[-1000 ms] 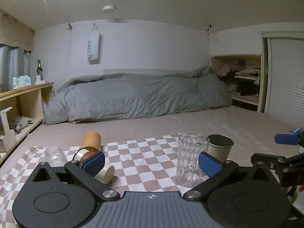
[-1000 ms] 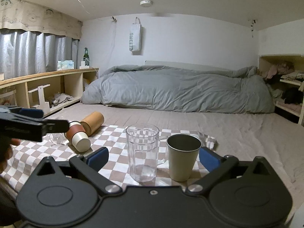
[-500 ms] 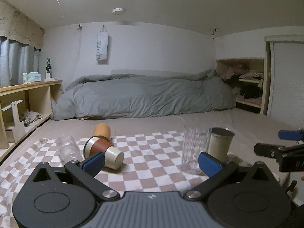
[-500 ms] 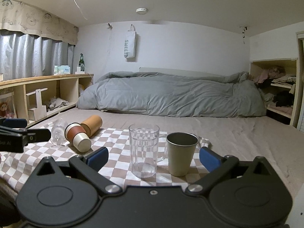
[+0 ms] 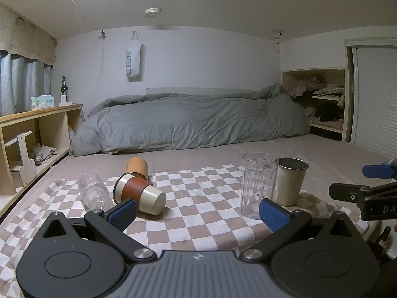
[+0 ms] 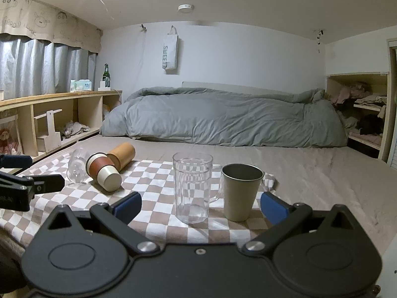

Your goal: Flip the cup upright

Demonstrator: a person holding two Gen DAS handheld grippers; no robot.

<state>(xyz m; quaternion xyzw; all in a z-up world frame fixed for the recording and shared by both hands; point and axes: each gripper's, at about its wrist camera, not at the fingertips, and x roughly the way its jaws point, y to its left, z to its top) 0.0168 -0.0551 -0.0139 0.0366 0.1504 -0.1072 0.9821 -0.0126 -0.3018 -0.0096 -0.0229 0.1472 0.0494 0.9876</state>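
Three cups lie on their sides on a checkered cloth (image 5: 198,206): a cream cup with a brown sleeve (image 5: 139,193) (image 6: 103,171), an orange cup (image 5: 136,166) (image 6: 122,152) behind it, and a small ribbed clear glass (image 5: 93,193) (image 6: 77,166) to their left. A tall clear mug (image 5: 256,183) (image 6: 192,188) and a metal cup (image 5: 289,182) (image 6: 239,191) stand upright at the right. My left gripper (image 5: 198,213) is open and empty, low in front of the lying cups. My right gripper (image 6: 199,206) is open and empty in front of the upright cups.
The cloth lies on a bed with a grey duvet (image 5: 193,121) at the back. Wooden shelves (image 6: 49,124) run along the left. A closet nook (image 5: 320,104) is at the right. The right gripper's side shows at the left view's right edge (image 5: 367,193).
Both grippers have drawn back and risen a little, so more of the cloth and the lying cups shows. The cups have not moved.
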